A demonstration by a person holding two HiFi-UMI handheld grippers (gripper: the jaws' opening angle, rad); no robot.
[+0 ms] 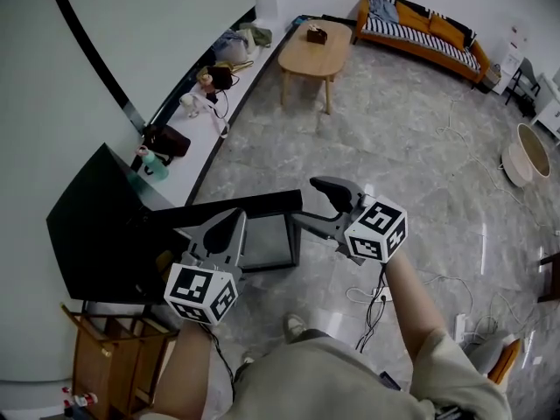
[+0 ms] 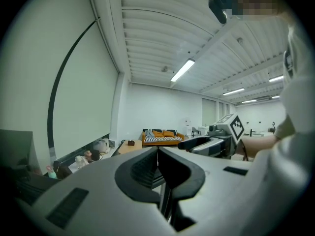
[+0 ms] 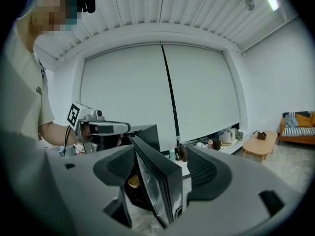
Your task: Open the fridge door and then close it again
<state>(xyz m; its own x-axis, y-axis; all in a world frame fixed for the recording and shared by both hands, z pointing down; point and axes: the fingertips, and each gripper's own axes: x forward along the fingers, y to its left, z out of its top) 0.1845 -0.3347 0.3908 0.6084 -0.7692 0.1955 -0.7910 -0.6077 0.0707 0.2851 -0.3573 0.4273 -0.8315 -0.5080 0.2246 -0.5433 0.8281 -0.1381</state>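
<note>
In the head view the black fridge [image 1: 92, 234] stands at the left with its glass door [image 1: 267, 239] swung open toward the right. My right gripper [image 1: 308, 205] is open, its two fingers on either side of the door's free edge. In the right gripper view the door edge [image 3: 157, 181] stands between the spread pads without being pressed, and the fridge's dark inside [image 3: 129, 183] shows behind it. My left gripper [image 1: 226, 231] hovers over the door's top near the fridge body. It is shut with nothing between its fingers [image 2: 158, 151].
A wooden stand [image 1: 114, 357] carries the fridge. A low ledge [image 1: 210, 86] along the wall holds bags and bottles. A wooden coffee table [image 1: 315, 51], an orange sofa [image 1: 420, 24] and a round basin [image 1: 525, 156] stand farther off. Cables [image 1: 376, 296] lie on the floor by my feet.
</note>
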